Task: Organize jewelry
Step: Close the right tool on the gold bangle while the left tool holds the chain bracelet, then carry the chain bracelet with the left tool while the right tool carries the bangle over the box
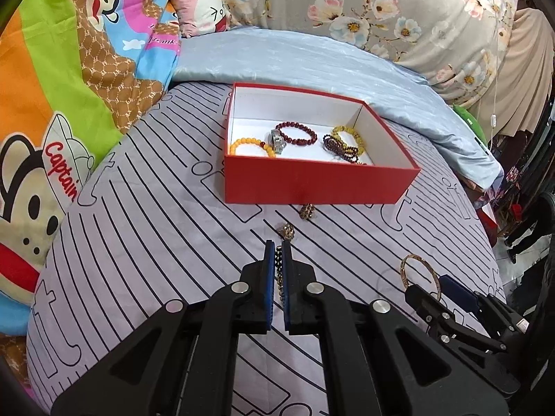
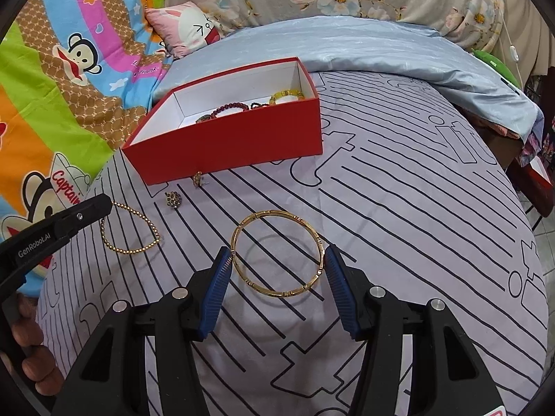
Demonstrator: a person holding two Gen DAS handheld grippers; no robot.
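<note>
The left gripper [image 1: 277,253] is clenching a gold bead chain [image 2: 130,228], its blue ribbed pads pinched together on one end. The chain is hanging in a loose loop of small round beads, its long axis running from the gripper at the far left toward the near right, with the lower end drooping to the bedsheet [image 2: 399,242].

The right gripper [image 2: 277,265] is grasping a gold bangle [image 2: 277,253]: the two blue pads are pressing its left and right rims. The bangle is a thin, rigid metal ring with small notched segments, lying nearly flat, its open face turned up, casting a round shadow on the sheet beneath it (so it seems to be just clear of the cloth).

Far from both tools, a red cardboard box [image 1: 312,182] with a smooth white lining is sitting on the sheet, its long side running left to right. Inside are lying an orange bead bracelet [image 1: 251,147] at the left, a silver ring [image 1: 277,140] beside it, a dark red bead bracelet [image 1: 298,133] in the middle, and a yellow bead bracelet [image 1: 350,137] with a dark coiled strand [image 1: 341,150] at the right.

Just near the box's front wall a small gold earring [image 2: 198,178] is resting, and a dark clustered brooch [image 2: 172,198] is lying a little nearer. The sheet is pale lilac with black line patterns.
</note>
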